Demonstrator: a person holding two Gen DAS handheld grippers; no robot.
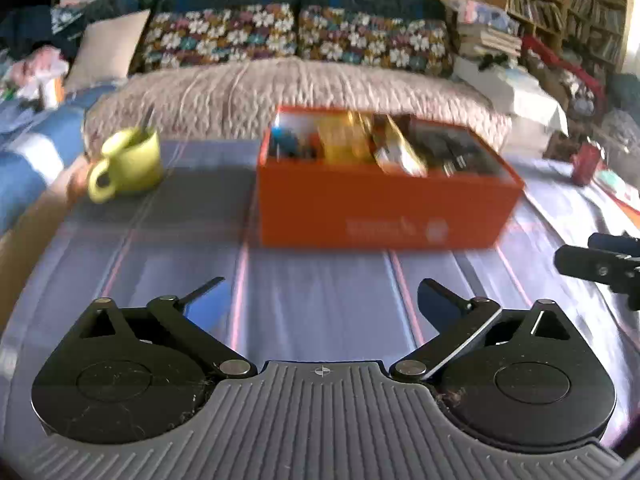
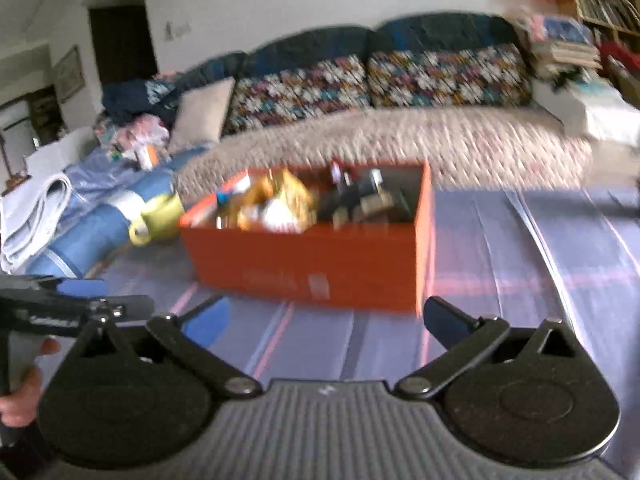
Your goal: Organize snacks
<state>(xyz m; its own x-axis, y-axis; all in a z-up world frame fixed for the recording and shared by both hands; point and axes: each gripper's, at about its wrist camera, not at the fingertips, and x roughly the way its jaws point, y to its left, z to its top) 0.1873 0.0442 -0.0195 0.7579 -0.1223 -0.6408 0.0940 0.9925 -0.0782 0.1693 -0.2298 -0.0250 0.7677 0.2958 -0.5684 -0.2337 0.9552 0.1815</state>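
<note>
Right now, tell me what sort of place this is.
Most likely a lived-in home living room. A long sofa with flower-patterned cushions stands behind the cloth-covered table, packed bookshelves fill the corner, and a yellow mug sits beside the orange box of snacks.

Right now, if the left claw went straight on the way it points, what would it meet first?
Probably the tablecloth: the open, empty left claw tilts down at bare cloth short of the orange box. On a shallower line, the box's near wall would come first. Blur leaves depth unclear.
</note>
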